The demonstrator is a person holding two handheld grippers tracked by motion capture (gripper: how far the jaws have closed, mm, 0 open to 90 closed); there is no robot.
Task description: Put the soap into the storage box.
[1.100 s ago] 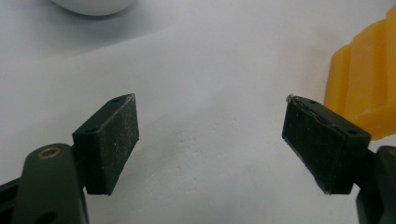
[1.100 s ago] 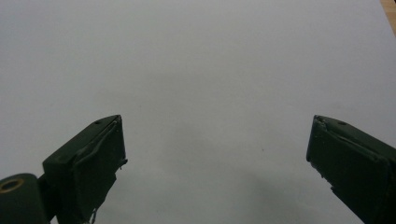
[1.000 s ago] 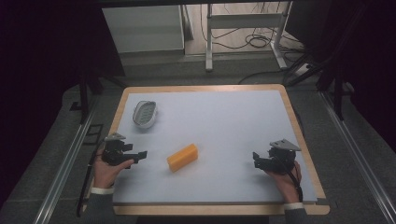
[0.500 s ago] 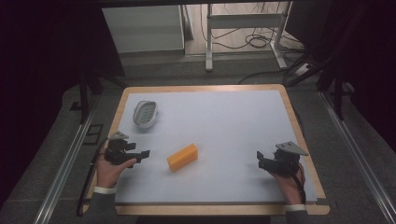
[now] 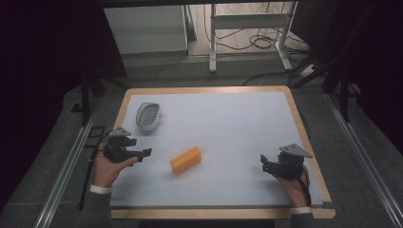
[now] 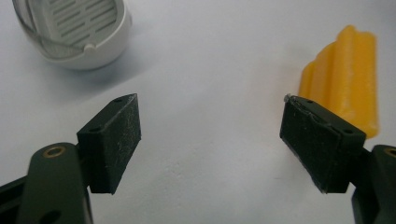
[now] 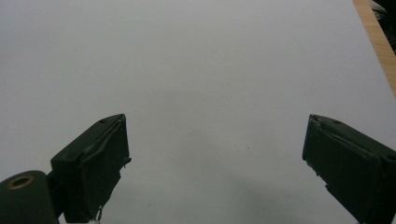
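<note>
An orange ridged block (image 5: 186,160) lies near the middle of the white table top (image 5: 228,123). A white slotted dish (image 5: 148,115) rests at the back left. My left gripper (image 5: 145,154) is at the left, pointing toward the block, open and holding nothing. In the left gripper view the gripper (image 6: 212,140) has the block (image 6: 343,77) just beyond its right jaw and the dish (image 6: 77,30) at the upper left. My right gripper (image 5: 263,164) sits near the right front, open and empty. In the right gripper view the gripper (image 7: 215,158) has bare white surface ahead.
A wooden border (image 5: 311,142) frames the white top; its edge (image 7: 376,39) shows at the upper right of the right gripper view. Beyond the table are a grey floor, a metal frame's legs (image 5: 213,38) and cables (image 5: 263,40).
Both hands have drawn back slightly toward the front edge, the left one drifting a little to the left. The block and the dish have stayed put.
</note>
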